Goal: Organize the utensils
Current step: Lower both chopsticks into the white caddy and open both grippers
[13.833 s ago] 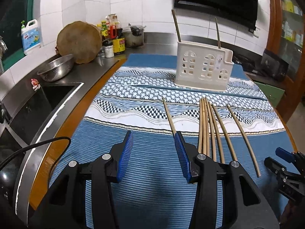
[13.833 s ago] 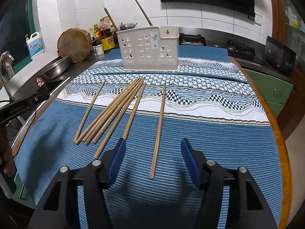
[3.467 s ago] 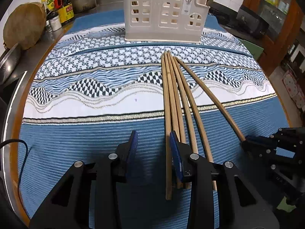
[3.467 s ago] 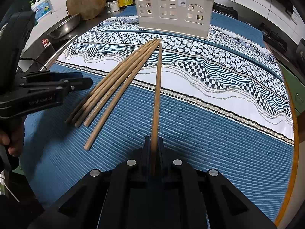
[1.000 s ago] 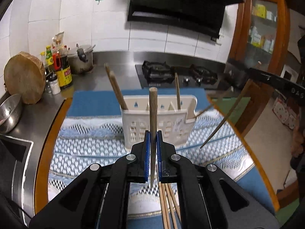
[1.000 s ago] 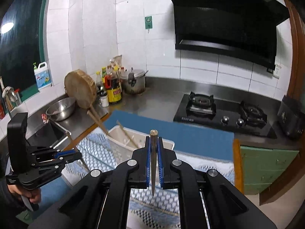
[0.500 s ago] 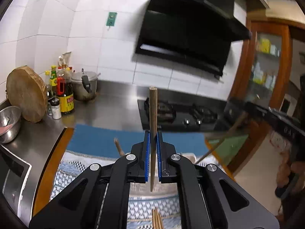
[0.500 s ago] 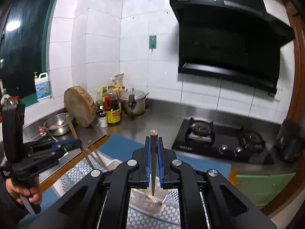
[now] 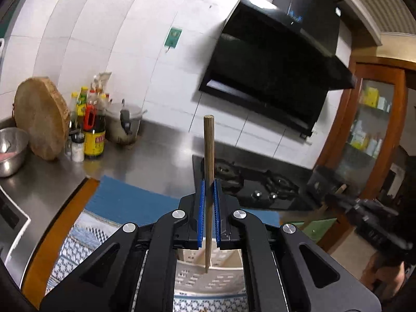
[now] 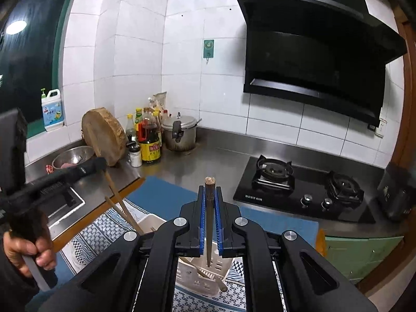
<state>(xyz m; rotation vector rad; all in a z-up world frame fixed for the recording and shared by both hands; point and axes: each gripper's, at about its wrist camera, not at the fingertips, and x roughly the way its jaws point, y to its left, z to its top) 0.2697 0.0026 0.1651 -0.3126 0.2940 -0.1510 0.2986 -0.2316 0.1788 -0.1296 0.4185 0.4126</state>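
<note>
Left wrist view: left gripper [image 9: 208,213] pinched tight on a chopstick [image 9: 208,156], blue pads pressed to its sides.
Left chopstick axis: upright, blunt end up, thin end down over the white holder [image 9: 208,280].
Hidden, left view: holder mostly covered by the gripper body, its compartments unreadable; right gripper [image 9: 364,213] blurred at the right edge.
Right wrist view: right gripper [image 10: 209,221] closed on a second chopstick [image 10: 209,208].
Right chopstick axis: near vertical, cut end up, tip down inside the holder's [image 10: 202,280] open top.
Holder contents: other chopsticks lean inside; the count is unclear.
Holder place: on the patterned blue cloth [image 10: 161,197].
Cut off: left gripper [image 10: 65,176] seen from the side, jaw state unreadable there.
</note>
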